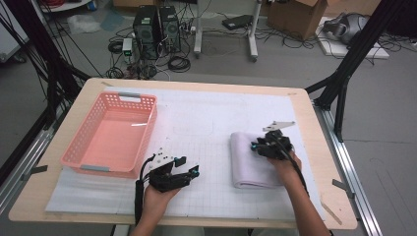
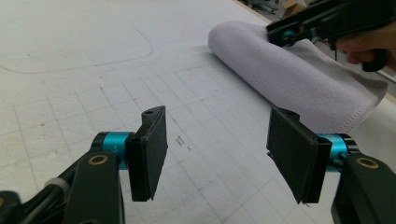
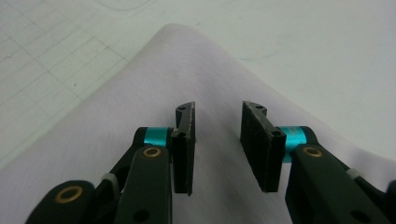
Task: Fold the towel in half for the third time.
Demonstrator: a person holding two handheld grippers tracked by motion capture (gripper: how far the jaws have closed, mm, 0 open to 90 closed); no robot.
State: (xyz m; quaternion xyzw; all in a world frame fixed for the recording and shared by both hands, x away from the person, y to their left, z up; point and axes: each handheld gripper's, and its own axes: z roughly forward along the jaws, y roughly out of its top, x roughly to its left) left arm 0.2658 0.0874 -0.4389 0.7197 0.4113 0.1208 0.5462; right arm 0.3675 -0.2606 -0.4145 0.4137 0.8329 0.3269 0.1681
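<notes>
A folded pale lilac towel (image 1: 248,162) lies on the white grid mat, right of centre. My right gripper (image 1: 255,146) hovers over the towel's far half, and in the right gripper view its jaws (image 3: 217,116) stand open just above the cloth (image 3: 116,126) with nothing between them. My left gripper (image 1: 189,166) rests low over the bare mat to the left of the towel, pointing toward it. Its jaws (image 2: 219,154) are spread wide and empty in the left gripper view, where the towel's rolled fold (image 2: 289,79) lies ahead with the right gripper (image 2: 285,32) above it.
A pink plastic basket (image 1: 78,147) stands empty at the left of the mat. The white grid mat (image 1: 206,118) covers most of the wooden table (image 1: 305,118). Black frame legs, cables and boxes stand on the floor beyond the far edge.
</notes>
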